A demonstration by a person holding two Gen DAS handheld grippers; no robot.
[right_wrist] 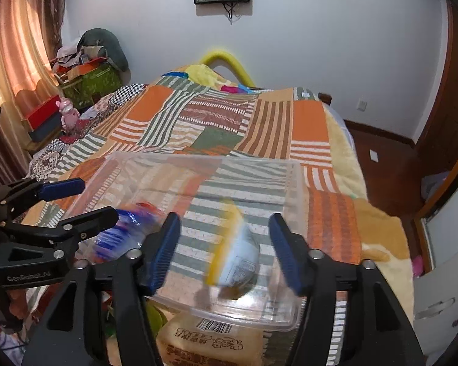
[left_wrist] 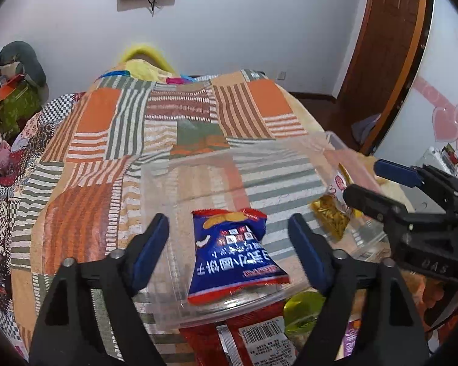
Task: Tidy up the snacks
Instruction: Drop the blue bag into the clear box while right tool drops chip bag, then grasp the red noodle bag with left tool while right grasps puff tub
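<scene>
Left claw point(left_wrist: 229, 241) spread wide over the clear plastic rectangular bin point(left_wrist: 155, 183) on the patchwork-quilted bed point(left_wrist: 107, 128), pads clear of the blue and red foil snack packet point(left_wrist: 232, 253) lying inside the bin between them. Right claw point(right_wrist: 226, 247) likewise spread, pinching nothing; a yellow-edged white snack packet point(right_wrist: 238, 259) blurred between its pads, not touched by either.

Seen sharply only from the left wrist: the blue packet's print and a small clear pouch of yellow-brown snacks point(left_wrist: 332, 216) by the bin's right side, beside the right claw's fingers point(left_wrist: 394, 172). Also there, below the bin's near rim, a red packet with a barcode point(left_wrist: 253, 344) and a round green-yellow item point(left_wrist: 302, 311).

Seen only from the right wrist: a beige bread-like packet with a barcode point(right_wrist: 210, 341) under the bin's near edge; the blue packet point(right_wrist: 119, 235) merely a smear.
</scene>
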